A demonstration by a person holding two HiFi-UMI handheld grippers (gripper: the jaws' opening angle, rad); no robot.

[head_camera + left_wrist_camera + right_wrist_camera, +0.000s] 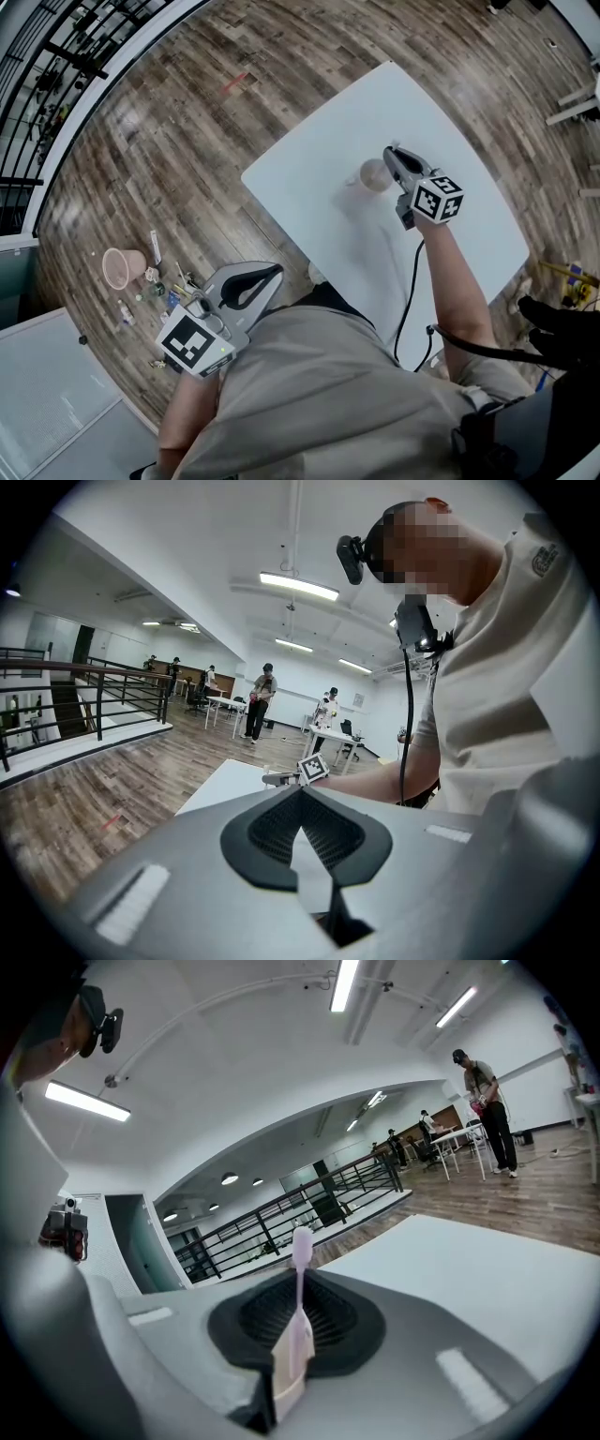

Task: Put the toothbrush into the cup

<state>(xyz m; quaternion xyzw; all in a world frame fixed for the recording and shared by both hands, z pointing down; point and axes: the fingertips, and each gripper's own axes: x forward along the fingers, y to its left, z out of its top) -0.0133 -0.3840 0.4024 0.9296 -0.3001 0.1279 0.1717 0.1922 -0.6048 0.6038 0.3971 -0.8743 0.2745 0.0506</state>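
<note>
A beige cup (374, 174) stands upright near the middle of the white table (309, 187). My right gripper (392, 152) hovers just right of the cup, its tips over the cup's far side. In the right gripper view that gripper (300, 1277) is shut on a pink toothbrush (297, 1335), with the brush head sticking up past the tips. The cup is hidden in that view. My left gripper (274, 272) hangs off the table's near corner, close to my body, its tips touching and nothing between them; the left gripper view (302, 791) shows the same.
A black cable (411, 300) runs from the right gripper back along my arm. On the wooden floor to the left lie a pink pot (123, 267) and several small items (164, 292). A railing (56, 66) borders the far left. People stand far back (258, 700).
</note>
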